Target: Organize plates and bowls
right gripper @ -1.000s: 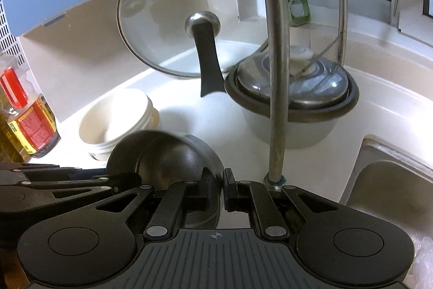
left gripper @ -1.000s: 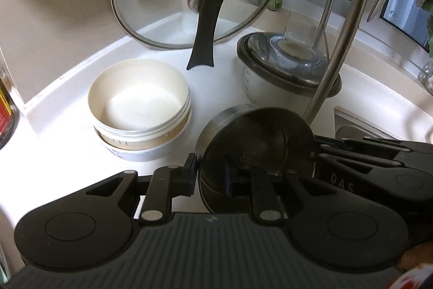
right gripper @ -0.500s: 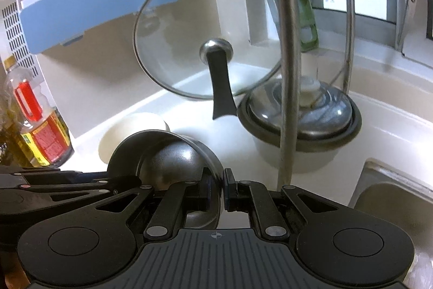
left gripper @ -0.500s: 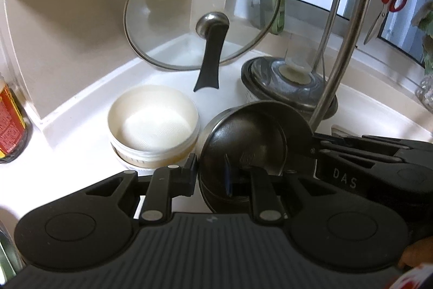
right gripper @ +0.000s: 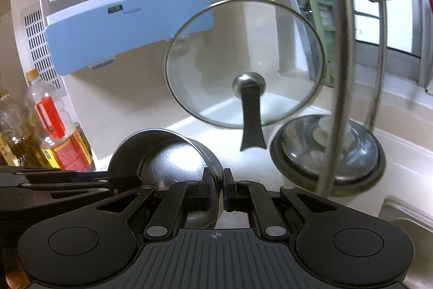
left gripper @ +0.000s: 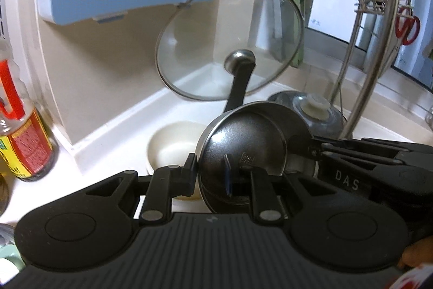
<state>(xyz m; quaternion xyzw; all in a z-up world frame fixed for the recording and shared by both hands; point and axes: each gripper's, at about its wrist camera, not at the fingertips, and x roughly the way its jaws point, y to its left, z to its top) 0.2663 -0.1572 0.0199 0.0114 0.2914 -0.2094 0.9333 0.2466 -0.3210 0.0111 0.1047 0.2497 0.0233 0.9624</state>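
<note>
Above the round cream bowl (left gripper: 173,145), both grippers pinch a shiny steel bowl (left gripper: 240,145).

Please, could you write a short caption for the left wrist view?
Both grippers, left and right, hold a steel bowl by its rim above a white bowl.

Both my grippers clamp the rim of one steel bowl (left gripper: 243,151).

My left gripper (left gripper: 209,172) pinches the near edge, one finger outside, one inside. My right gripper (right gripper: 215,184) grips the opposite edge, its fingers nearly together on the thin wall; in the left view it reaches in from the right.
</note>
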